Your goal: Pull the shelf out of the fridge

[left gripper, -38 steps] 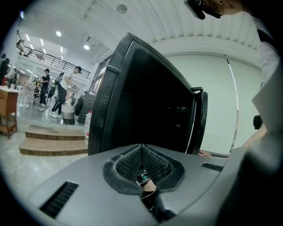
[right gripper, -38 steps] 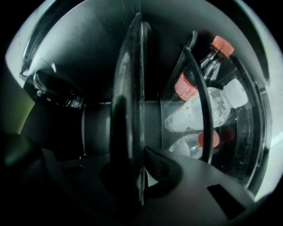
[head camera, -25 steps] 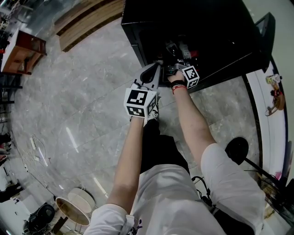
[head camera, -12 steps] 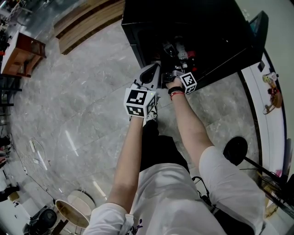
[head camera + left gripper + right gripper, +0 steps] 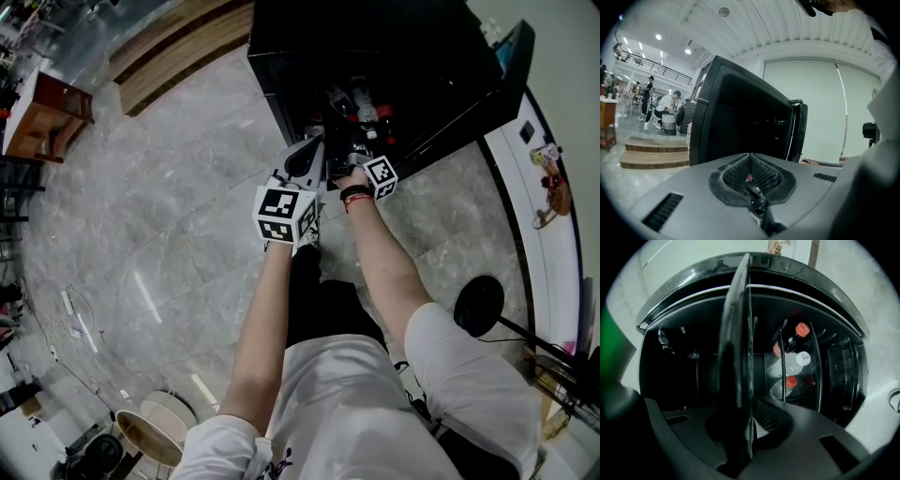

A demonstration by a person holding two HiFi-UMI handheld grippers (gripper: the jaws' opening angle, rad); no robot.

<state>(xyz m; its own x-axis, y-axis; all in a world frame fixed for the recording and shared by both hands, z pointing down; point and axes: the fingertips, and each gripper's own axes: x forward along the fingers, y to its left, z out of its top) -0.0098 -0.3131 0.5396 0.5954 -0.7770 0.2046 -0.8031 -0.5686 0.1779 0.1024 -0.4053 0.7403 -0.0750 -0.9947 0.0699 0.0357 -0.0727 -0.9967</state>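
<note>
The black fridge (image 5: 375, 47) stands open ahead of me, its door (image 5: 487, 84) swung out to the right. My right gripper (image 5: 361, 155) is at the fridge opening. In the right gripper view a dark shelf (image 5: 738, 333) runs edge-on between the jaws, and the right gripper (image 5: 745, 413) is shut on its front edge. Bottles with red and white caps (image 5: 794, 359) lie in the compartment to the right of the shelf. My left gripper (image 5: 305, 155) hovers just left of the right one, outside the fridge. Its jaws (image 5: 750, 168) are shut with nothing between them.
Wooden steps (image 5: 178, 47) lie left of the fridge and a wooden cabinet (image 5: 42, 108) stands at the far left. A round black stand base (image 5: 480, 305) sits on the marble floor at the right, beside a white counter (image 5: 553, 216). People (image 5: 665, 105) work far off.
My right gripper has drawn back a little toward me, still shut on the shelf's edge. The left gripper has stayed in place.
</note>
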